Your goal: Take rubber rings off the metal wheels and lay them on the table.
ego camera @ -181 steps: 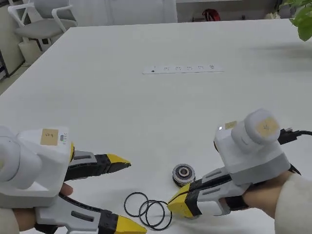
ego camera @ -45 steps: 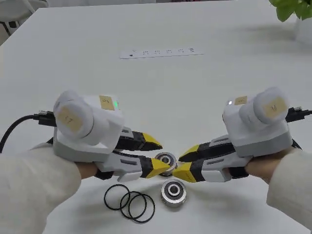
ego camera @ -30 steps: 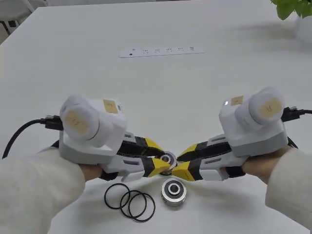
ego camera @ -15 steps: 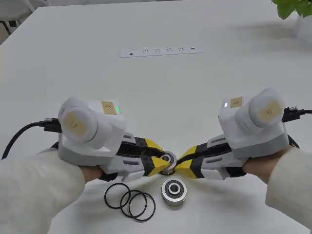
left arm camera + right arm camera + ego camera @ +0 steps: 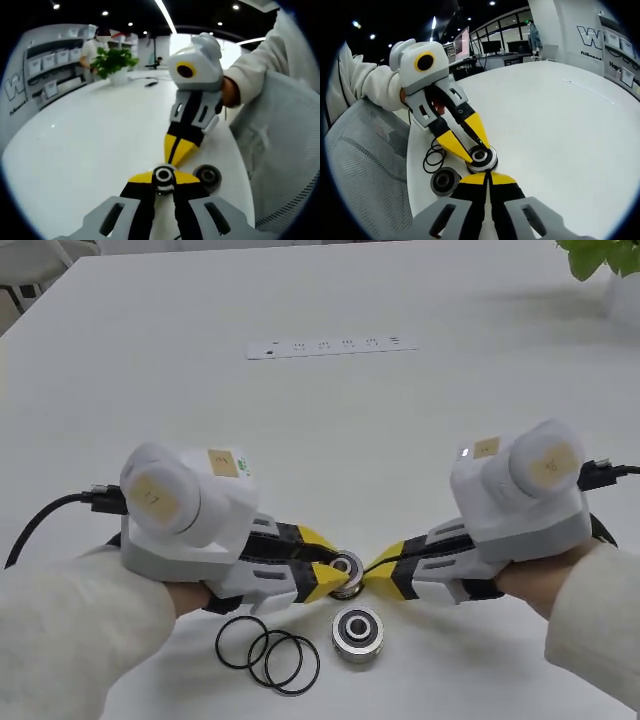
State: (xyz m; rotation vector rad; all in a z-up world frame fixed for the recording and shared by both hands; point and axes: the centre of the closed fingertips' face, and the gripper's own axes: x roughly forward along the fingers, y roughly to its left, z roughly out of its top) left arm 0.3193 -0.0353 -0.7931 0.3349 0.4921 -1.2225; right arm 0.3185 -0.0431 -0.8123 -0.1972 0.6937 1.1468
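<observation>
Now my right gripper (image 5: 380, 568) has drawn its jaws fully together, tips against the rim of the metal wheel (image 5: 347, 566) that my left gripper (image 5: 328, 562) clamps; I judge a ring pull is starting; three rubber rings (image 5: 268, 655) lie on the worktop (image 5: 320, 420) below my left gripper, a second wheel (image 5: 357, 632) beside them.

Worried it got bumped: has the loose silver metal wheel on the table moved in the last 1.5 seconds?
No. The silver metal wheel lies just as close beside the black rubber rings, and as far from the white power strip.
</observation>
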